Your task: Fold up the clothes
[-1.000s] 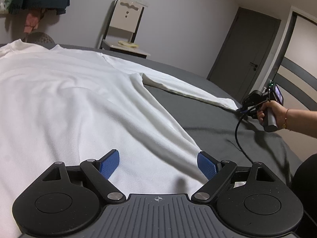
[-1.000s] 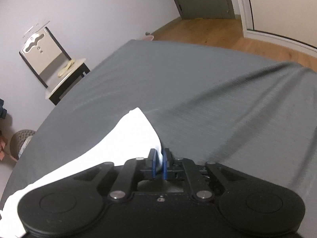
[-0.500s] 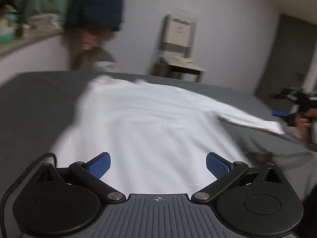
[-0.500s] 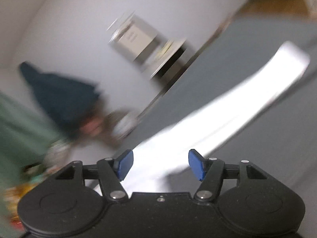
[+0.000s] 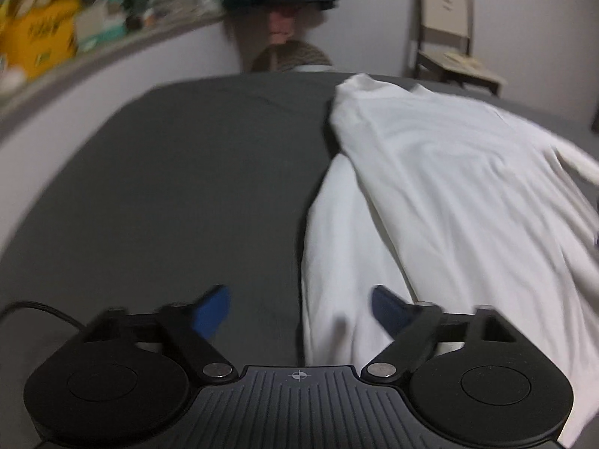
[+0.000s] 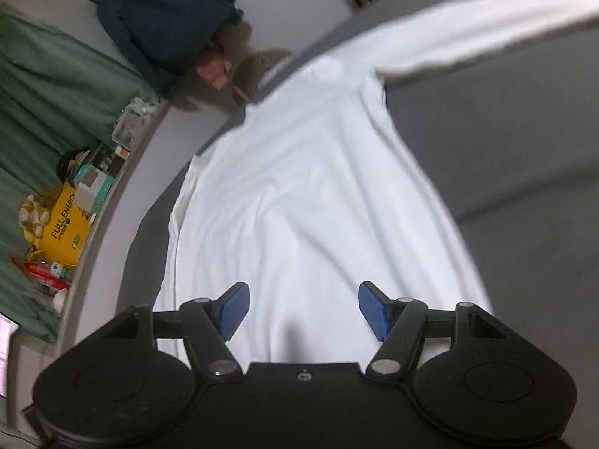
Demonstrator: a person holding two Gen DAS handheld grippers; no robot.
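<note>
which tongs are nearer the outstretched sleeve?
Right, as far as the views show. The right tongs sit over the shirt body below the sleeve; the left tongs straddle the opposite edge.

Plain white shirt (image 5: pixel 449 187) on dark grey bedsheet (image 5: pixel 187 187); blue fingers (image 6: pixel 234 308); yellow box (image 6: pixel 67 224).

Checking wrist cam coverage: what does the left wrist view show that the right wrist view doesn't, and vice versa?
Left wrist only: the chair against the wall, a broad bare stretch of dark bed cover left of the shirt, and the shirt's left sleeve folded down along the body.

Right wrist only: the other sleeve stretched straight out to the side, plus a readable yellow bag on the ledge.

Both: the white shirt flat on the grey bed, the dark garment hanging on the wall, and open tongs holding nothing: left, right.
</note>
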